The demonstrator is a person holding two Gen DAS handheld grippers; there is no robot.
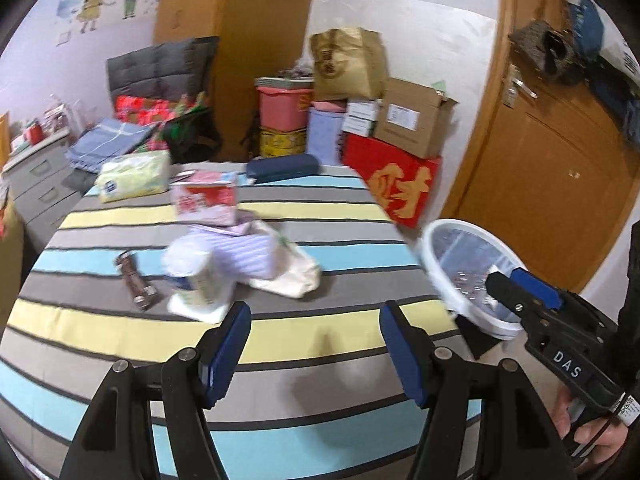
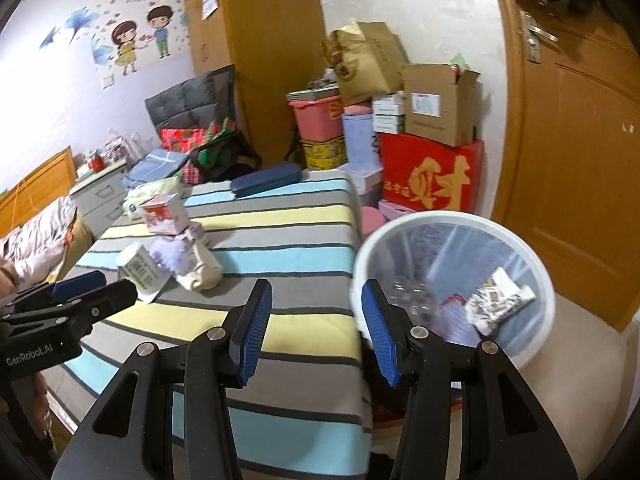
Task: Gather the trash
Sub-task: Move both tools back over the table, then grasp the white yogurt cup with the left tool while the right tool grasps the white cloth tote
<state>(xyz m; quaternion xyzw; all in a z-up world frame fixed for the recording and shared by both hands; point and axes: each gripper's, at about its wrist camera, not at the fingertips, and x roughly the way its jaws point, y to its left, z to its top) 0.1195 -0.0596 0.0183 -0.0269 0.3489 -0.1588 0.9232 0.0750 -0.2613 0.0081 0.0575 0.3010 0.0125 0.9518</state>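
Note:
Trash lies on the striped table (image 1: 120,328): a tipped white paper cup (image 1: 192,276), a brown wrapper (image 1: 136,280), a red-and-white carton (image 1: 206,200), a purple cloth (image 1: 240,252) and a cream sock-like piece (image 1: 292,280). My left gripper (image 1: 316,344) hovers open over the stripes just short of the cup, nothing between its fingers. My right gripper (image 2: 316,328) is open and empty at the table's right edge, beside the white bin (image 2: 440,218). The bin holds a clear bottle (image 2: 412,296) and a printed wrapper (image 2: 496,300). The cup (image 2: 140,268) sits just ahead of the left gripper (image 2: 116,286).
A tissue pack (image 1: 134,176) and a navy case (image 1: 282,168) lie at the table's far end. Behind stand stacked boxes, a red box (image 2: 428,176), a pink tub (image 2: 316,120) and a paper bag (image 2: 364,64). A wooden door (image 2: 580,160) is on the right, grey drawers (image 1: 40,188) on the left.

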